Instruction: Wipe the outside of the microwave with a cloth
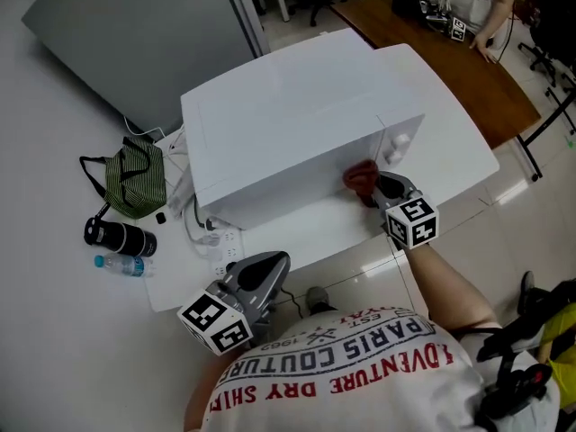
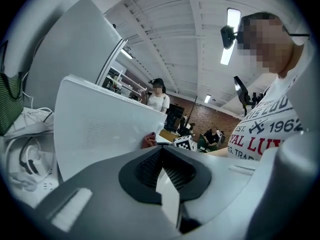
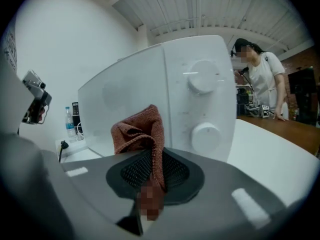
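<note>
A white microwave [image 1: 297,124] stands on a white table [image 1: 454,156], its front with two knobs [image 3: 202,76] turned toward me. My right gripper [image 1: 378,187] is shut on a red-brown cloth [image 1: 360,176], and the cloth rests against the microwave's front just left of the knobs. In the right gripper view the cloth [image 3: 142,131] sticks up from between the jaws [image 3: 152,154], in front of the microwave [image 3: 150,89]. My left gripper [image 1: 261,273] hangs low by the table's front edge, away from the microwave [image 2: 100,129], shut on nothing [image 2: 161,151].
Left of the microwave lie a green striped bag [image 1: 135,176], a black flask [image 1: 120,237], a small water bottle [image 1: 121,265] and a power strip with cables [image 1: 220,237]. A brown table [image 1: 450,61] with a person at it stands behind. A grey panel [image 1: 135,34] leans at back left.
</note>
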The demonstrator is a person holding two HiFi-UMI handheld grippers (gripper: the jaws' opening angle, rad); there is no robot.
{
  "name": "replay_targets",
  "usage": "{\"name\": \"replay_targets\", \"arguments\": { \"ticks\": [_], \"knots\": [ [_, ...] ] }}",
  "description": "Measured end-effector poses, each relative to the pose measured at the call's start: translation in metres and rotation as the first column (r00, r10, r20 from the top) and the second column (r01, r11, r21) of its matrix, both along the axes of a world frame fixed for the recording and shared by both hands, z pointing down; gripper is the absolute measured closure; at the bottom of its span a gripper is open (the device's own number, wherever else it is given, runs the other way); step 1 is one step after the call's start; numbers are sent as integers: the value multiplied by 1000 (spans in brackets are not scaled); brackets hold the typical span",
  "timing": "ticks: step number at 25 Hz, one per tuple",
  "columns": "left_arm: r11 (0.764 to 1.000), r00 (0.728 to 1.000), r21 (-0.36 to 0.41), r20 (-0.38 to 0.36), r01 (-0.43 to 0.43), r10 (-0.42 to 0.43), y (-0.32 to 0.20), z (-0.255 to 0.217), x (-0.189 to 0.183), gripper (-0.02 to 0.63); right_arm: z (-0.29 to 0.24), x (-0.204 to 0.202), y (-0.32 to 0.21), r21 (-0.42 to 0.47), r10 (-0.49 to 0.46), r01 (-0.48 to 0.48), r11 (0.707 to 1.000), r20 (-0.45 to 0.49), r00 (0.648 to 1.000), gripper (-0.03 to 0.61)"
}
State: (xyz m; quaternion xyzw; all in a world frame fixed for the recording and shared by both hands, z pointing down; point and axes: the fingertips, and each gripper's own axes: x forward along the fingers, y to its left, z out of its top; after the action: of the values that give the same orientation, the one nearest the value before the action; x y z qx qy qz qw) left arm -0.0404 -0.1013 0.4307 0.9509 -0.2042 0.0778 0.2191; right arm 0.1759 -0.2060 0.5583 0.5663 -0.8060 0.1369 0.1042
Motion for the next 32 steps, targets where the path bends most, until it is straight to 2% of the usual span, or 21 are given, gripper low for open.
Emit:
{"name": "replay_targets", "arguments": {
  "ticks": [6, 14, 17, 20, 26, 29, 32],
  "knots": [
    [999, 999, 4, 3, -40, 40, 5, -5, 15, 609, 2, 31, 7, -22, 62, -62, 998, 4, 998, 535],
    [1000, 1000, 19, 1, -13, 13, 17, -10, 15, 609, -16, 14, 29, 15, -6, 6, 1000, 23, 1000, 535],
    [1000, 1000, 17, -7, 8, -8, 20, -10, 11, 609, -41, -21, 42, 62, -98, 94, 994, 64, 993, 535],
    [999, 999, 20, -10, 42, -42, 22, -11, 0, 609, -74, -70, 52, 125, -221, 208, 970, 102, 970, 534],
    [988, 989, 40, -22, 147, -146, 24, -19, -33, 608, -130, -183, 51, 228, -461, 425, 876, 134, 877, 534],
    [979, 981, 55, -16, 194, -194, 27, -22, -53, 609, -140, -230, 43, 235, -525, 487, 841, 145, 838, 534],
    [968, 970, 58, -9, 243, -243, 33, -21, -75, 608, -142, -264, 31, 235, -547, 507, 829, 160, 821, 534]
  ]
}}
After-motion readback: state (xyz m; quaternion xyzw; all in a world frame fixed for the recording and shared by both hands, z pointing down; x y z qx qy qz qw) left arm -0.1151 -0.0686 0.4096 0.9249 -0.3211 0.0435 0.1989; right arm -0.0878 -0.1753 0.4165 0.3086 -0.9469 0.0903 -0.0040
